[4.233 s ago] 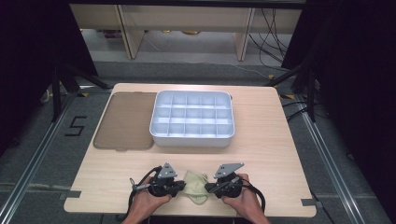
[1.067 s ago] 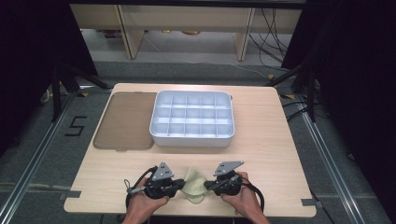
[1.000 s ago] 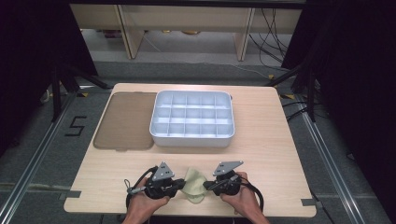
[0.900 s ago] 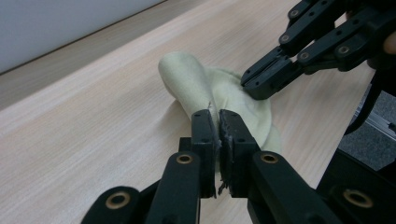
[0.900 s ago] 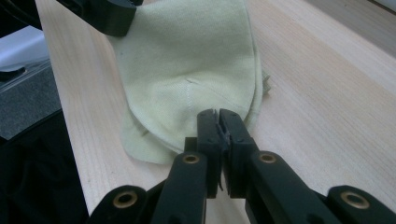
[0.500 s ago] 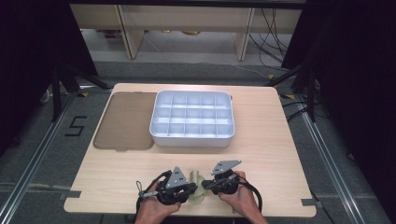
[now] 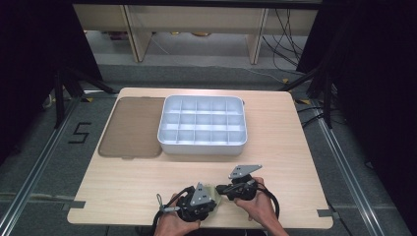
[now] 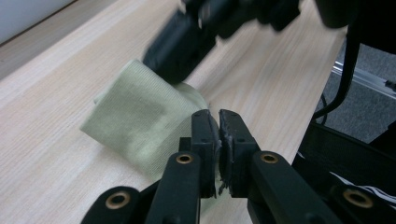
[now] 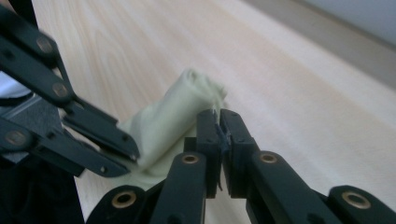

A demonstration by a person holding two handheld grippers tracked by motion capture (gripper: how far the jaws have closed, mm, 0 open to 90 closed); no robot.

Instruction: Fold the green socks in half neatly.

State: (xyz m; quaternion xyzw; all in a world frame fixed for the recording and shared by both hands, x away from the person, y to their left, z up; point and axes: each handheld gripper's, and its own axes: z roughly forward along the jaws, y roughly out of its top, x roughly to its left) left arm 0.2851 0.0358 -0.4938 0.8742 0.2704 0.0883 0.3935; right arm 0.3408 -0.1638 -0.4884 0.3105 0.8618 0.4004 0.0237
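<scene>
Both tools — left tool [image 8: 218,122], right tool [image 9: 219,121] — pinch the green cloth [image 8: 140,121]; compartment tray [image 7: 202,142] sits empty.

A pale green cloth [image 8: 140,123], low and left of centre in the left gripper view, is a soft woven fabric with a fine ribbed weave and a matt surface. In the right gripper view the cloth [image 9: 170,116] looks smooth and limp, bunched into folds. The left gripper [image 8: 218,122] and right gripper [image 9: 218,120] have matt black plastic jaws with brass-coloured metal rivets. The table [image 7: 295,147] is light wood with a visible grain and a faint satin sheen. At the centre of the high view, the compartment tray [image 7: 201,146] is smooth pale grey plastic. To its left, a brown lid [image 7: 130,128] looks like dull translucent plastic.
</scene>
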